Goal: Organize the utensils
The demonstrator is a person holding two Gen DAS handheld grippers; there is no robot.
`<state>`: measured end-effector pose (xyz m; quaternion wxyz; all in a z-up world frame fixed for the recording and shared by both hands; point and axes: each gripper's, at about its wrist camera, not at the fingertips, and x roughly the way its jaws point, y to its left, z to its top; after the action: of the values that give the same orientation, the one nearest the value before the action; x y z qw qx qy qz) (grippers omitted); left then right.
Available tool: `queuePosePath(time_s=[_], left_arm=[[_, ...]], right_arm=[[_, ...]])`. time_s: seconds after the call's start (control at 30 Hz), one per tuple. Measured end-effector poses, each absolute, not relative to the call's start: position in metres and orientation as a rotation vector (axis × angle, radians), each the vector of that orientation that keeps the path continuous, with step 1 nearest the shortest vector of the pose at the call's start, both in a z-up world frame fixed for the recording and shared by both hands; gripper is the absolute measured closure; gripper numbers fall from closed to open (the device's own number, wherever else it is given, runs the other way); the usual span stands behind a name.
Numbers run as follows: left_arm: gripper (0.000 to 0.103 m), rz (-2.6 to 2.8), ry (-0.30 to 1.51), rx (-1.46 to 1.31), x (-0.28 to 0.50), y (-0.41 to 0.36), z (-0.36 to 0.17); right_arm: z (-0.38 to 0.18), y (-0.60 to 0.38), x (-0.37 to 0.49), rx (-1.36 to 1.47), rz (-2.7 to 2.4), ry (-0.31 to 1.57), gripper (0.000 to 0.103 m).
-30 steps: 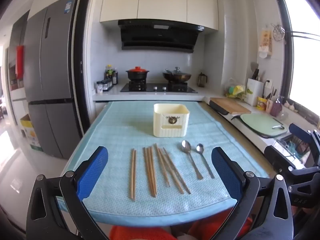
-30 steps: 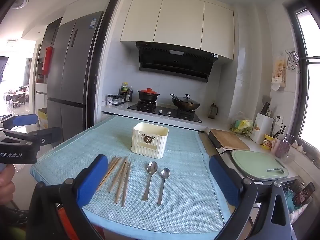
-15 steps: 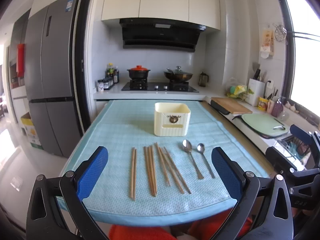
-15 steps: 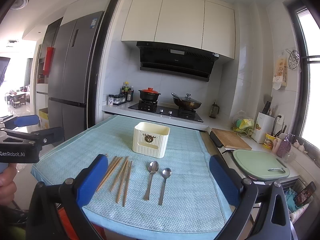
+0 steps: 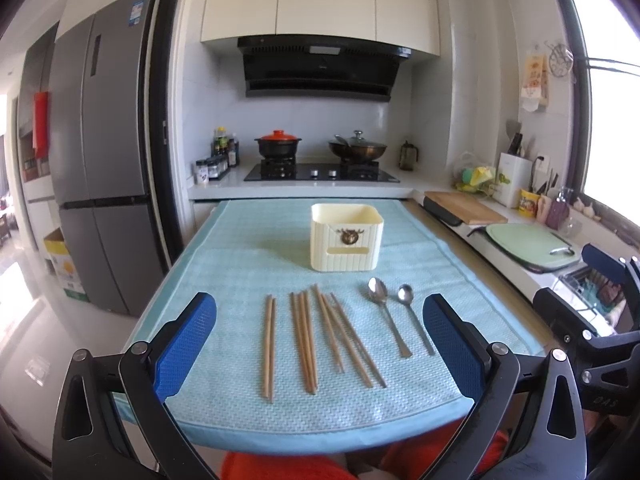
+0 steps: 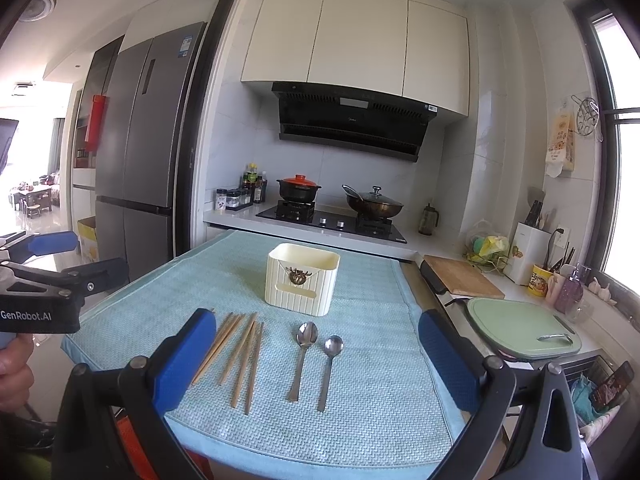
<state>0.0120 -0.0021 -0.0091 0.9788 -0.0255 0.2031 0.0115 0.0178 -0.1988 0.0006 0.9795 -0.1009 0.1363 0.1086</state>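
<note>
Wooden chopsticks (image 5: pixel 316 340) and two spoons (image 5: pixel 400 322) lie at centre frame on the blue cloth (image 5: pixel 248 264), below the cream holder (image 5: pixel 346 237). The left gripper (image 5: pixel 320 344) and right gripper (image 6: pixel 316 364) hover spread wide, grasping nothing.

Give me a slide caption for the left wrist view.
Open left gripper faces chopsticks, two spoons and a cream holder.

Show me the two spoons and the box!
bigger spoon (image 5: pixel 378 291), left wrist view, on its bowl
smaller spoon (image 5: pixel 405 293), left wrist view, on its bowl
cream utensil box (image 6: pixel 301 294), right wrist view, on its front wall
</note>
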Motion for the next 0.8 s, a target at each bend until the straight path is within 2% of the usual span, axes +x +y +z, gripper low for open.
queuePosePath(time_s=[0.8], left_arm=[[0.000, 0.051, 0.430, -0.038, 0.020, 0.000, -0.011]], right_arm=[[-0.002, -0.197, 0.028, -0.204, 0.224, 0.296, 0.000]])
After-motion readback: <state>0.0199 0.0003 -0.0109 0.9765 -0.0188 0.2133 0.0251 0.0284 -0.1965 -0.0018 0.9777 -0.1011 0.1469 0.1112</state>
